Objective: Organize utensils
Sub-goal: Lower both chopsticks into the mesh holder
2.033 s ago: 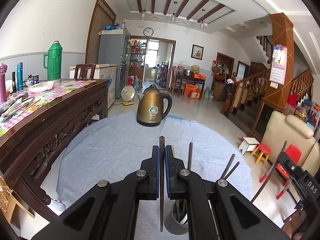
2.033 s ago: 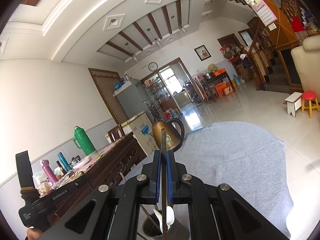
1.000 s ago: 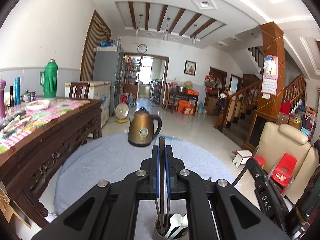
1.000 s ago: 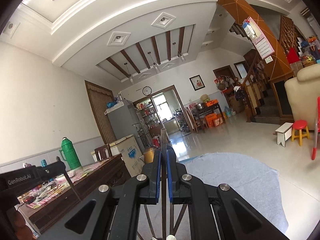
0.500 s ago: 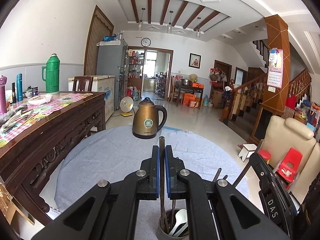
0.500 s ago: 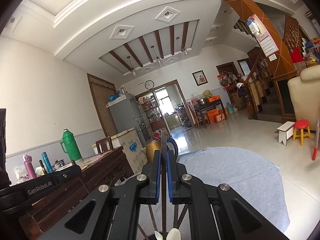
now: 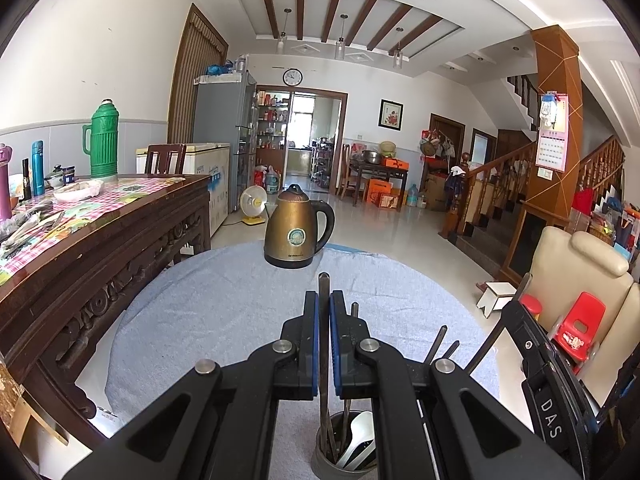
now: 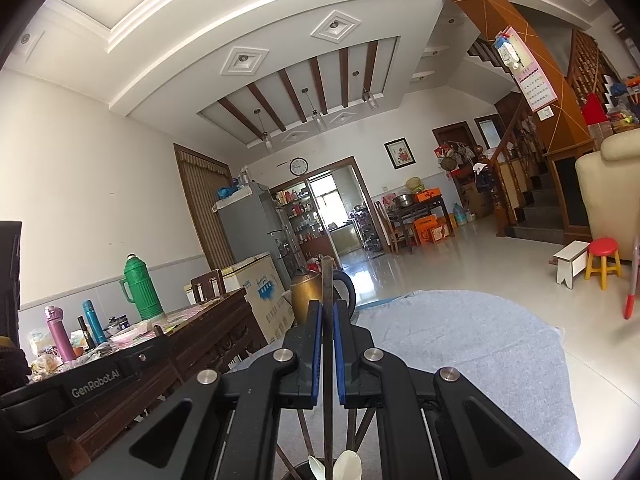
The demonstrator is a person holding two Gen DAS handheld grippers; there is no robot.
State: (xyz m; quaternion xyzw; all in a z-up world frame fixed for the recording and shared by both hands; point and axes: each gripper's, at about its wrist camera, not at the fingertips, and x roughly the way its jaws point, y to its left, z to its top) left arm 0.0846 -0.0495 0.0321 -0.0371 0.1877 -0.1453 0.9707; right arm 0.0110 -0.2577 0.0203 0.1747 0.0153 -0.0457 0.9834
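Observation:
My left gripper (image 7: 324, 300) is shut on a thin dark chopstick (image 7: 323, 284) held upright. Its lower end reaches into a metal cup (image 7: 320, 460) that stands on the cloth-covered round table (image 7: 224, 304). The cup also holds white spoons (image 7: 360, 436) and other dark chopsticks (image 7: 435, 345). My right gripper (image 8: 327, 308) is shut on another dark chopstick (image 8: 327, 280). That stick runs down between the white spoons (image 8: 349, 462) at the bottom edge of the right wrist view. Both grippers hang over the same cup: the right one's body (image 7: 540, 384) shows right of it, the left one's body (image 8: 96, 380) left of it.
A brass-coloured electric kettle (image 7: 298, 232) stands at the far side of the table. A carved wooden sideboard (image 7: 120, 224) with a green flask (image 7: 103, 140), bottles and loose cutlery runs along the left. A cream armchair (image 7: 576, 272) and small red chair (image 7: 580, 324) stand at the right.
The left gripper has come down a little with its chopstick over the cup. The right gripper, which pointed lower two seconds ago, has levelled and kept almost still since.

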